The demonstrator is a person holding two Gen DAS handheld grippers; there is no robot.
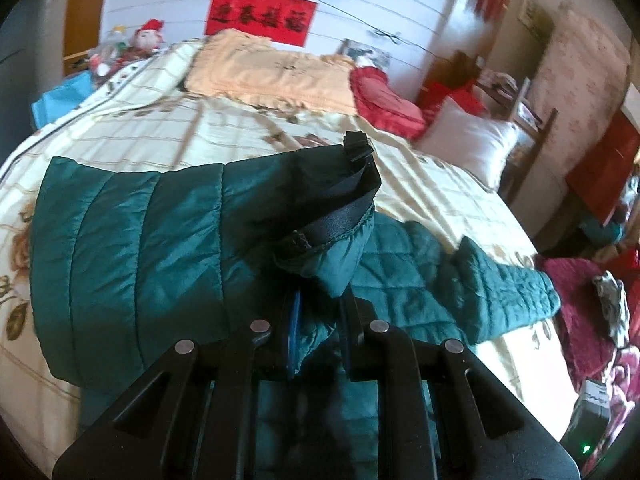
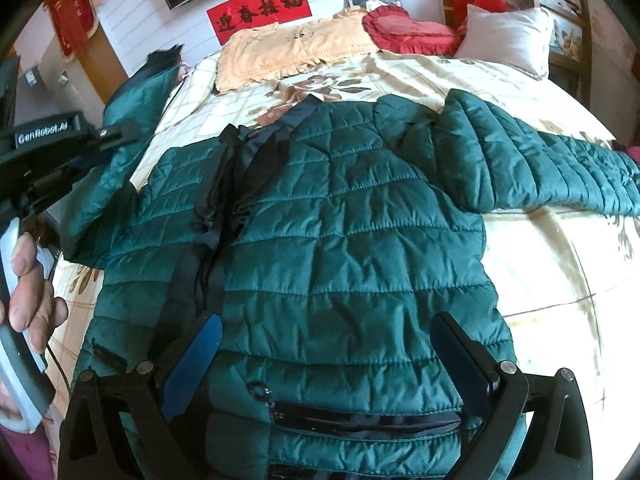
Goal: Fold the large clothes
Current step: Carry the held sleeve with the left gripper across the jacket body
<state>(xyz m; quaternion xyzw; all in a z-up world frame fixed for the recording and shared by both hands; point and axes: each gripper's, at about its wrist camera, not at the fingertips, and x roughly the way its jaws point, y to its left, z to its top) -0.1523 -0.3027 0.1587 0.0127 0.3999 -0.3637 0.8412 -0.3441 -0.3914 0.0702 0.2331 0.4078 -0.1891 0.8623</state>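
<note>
From the left wrist we see our left hand-held gripper [image 1: 316,332] clenched on the sleeve cuff [image 1: 320,248] of the green quilted jacket [image 1: 132,248], lifted above the bed [image 1: 200,128]; the other sleeve [image 1: 472,284] trails to the right on the floral cover, near a white pillow [image 1: 472,140].

From the right wrist we see our right hand-held gripper [image 2: 324,356] released, its jaws wide apart over the jacket's lower front, where a black pocket zip [image 2: 360,420] lies. The jacket is spread flat on the bed, front up. At the left edge a hand [image 2: 32,288] holds the other hand-held gripper, which pinches the raised sleeve
</note>
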